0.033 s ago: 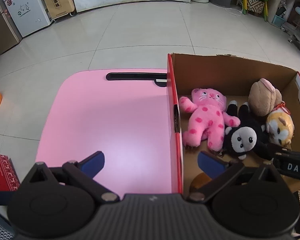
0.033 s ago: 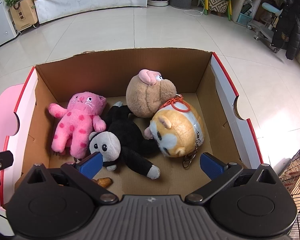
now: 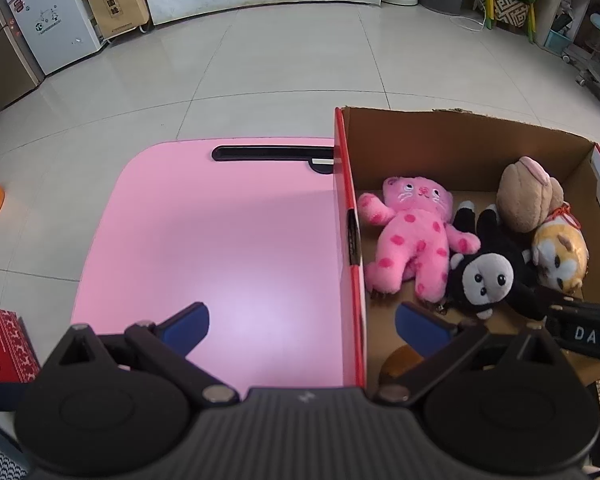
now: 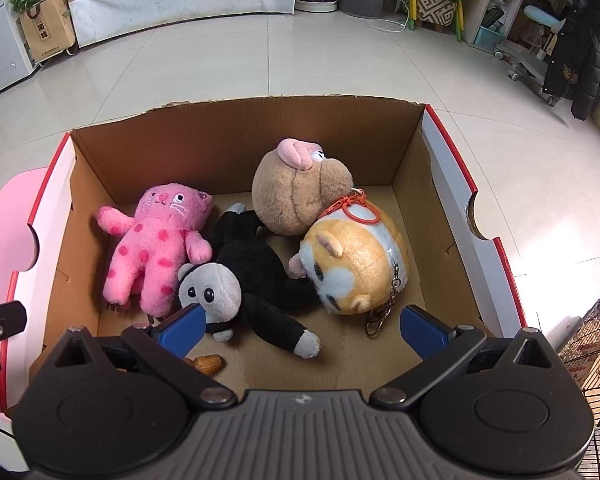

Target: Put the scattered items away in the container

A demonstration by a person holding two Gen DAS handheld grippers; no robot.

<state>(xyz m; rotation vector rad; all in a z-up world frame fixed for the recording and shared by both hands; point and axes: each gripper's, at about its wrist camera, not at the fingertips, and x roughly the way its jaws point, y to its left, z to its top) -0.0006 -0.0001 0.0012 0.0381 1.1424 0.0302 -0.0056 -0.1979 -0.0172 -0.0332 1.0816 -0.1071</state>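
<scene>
While both tongs hang spread as wide as they go with nothing between their blue pads, four plush toys lie together inside the cardboard box [image 4: 236, 148], which sits on the right end of the pink surface [image 3: 220, 248]. The left tongs [image 3: 302, 322] point steeply down over the box's red-edged left wall, one pad above the bare pink top and the other above the box floor. The right tongs [image 4: 302, 326] hover over the near part of the box interior, gripping nothing.

At the left of the box the pink spotted cat [image 4: 160, 244] lies on its back, head toward the far wall. Just beside it, touching its arm, sprawls the black monkey [image 4: 256, 276], its grey face turned toward the near side and one arm stretched across the cardboard floor. The tan round plush [image 4: 296, 196] with a pink patch on top sits toward the back, against the monkey's leg. In front of it, touching both, lies the orange and white hamster plush [image 4: 356, 264], with an orange clip ring at its top and a metal keychain trailing toward the near wall.

A small brown object [image 4: 209, 363] rests on the box floor near the left pad of the right tongs; what it is cannot be told. On the left part of the surface nothing lies except a dark slot [image 3: 272, 153] along its far edge.
</scene>
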